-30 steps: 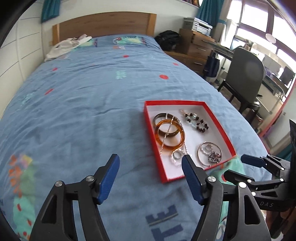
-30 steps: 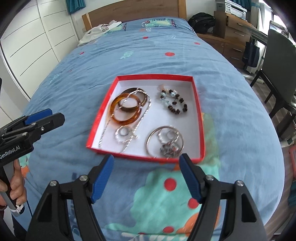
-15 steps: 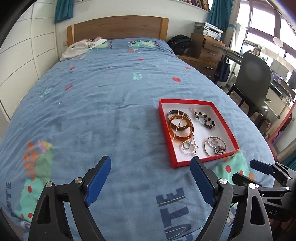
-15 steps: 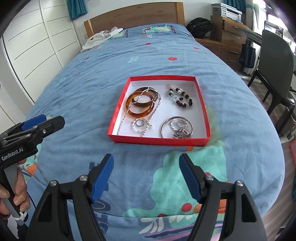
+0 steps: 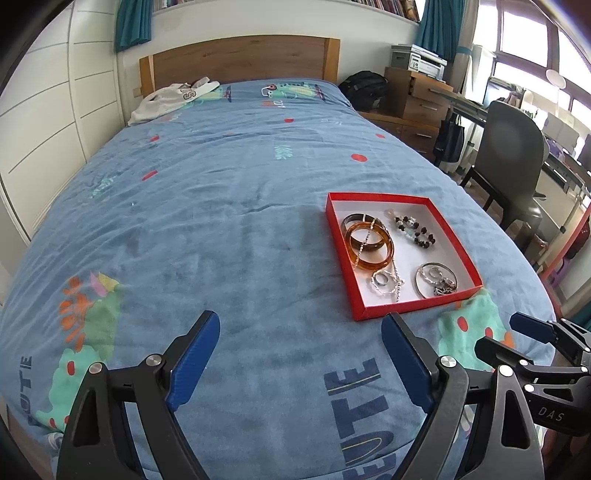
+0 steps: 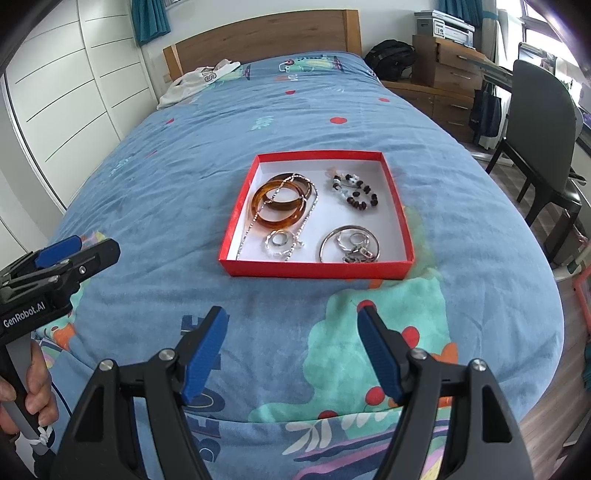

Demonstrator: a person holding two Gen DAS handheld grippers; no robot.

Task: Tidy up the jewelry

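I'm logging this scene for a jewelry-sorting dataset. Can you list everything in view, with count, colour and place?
Tray: one, red rim, white inside, on the bed.
Bangles: two, amber and dark brown, overlapping, tray's far left.
Chain necklace: one, silver, draped over the bangles.
Beaded bracelet: one, dark and white beads, tray's far right.
Hoop: one, silver, near right, small rings inside.
Small rings: silver cluster, near left; count unclear.
Bedspread: one, blue, patterned.
Garment: one, white, by the headboard.
Headboard: one, wooden.
Chair: one, dark, right of bed.
Backpack: one, black.
Printer: one, white, on wooden drawers.
Left tongs: blue pads, open, empty.
Right tongs: blue pads, open, empty.
Hand: one, gripping the left handle.
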